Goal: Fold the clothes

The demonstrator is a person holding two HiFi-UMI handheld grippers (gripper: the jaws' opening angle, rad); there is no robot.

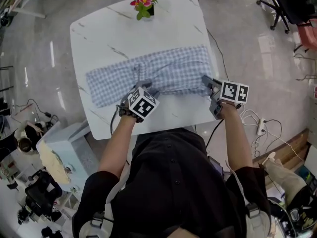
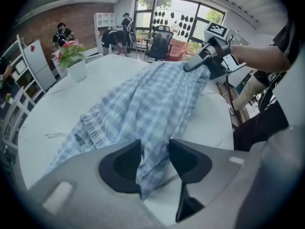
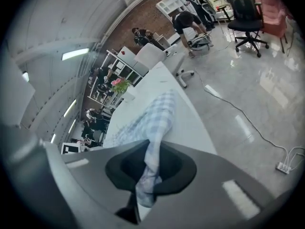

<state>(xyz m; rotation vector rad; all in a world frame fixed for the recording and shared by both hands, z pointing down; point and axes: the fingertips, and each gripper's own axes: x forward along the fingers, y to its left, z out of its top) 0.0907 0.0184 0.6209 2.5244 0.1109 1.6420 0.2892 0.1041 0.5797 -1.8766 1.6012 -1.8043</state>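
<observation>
Blue-checked garment (image 1: 148, 73), long axis left-right | left gripper (image 2: 155, 156) jaws clamp near edge | right gripper (image 3: 151, 166) jaws clamp right end

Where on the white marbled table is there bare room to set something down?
Bare: the far strip of the white marbled table, between the blue checked garment and the far edge, either side of the pot of pink flowers. Crowded: the middle, under the garment, and the near edge, where the left gripper and right gripper clamp it.

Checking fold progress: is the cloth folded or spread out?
Spread: the cloth lies long across the table; left gripper and right gripper pinch its near edge.
</observation>
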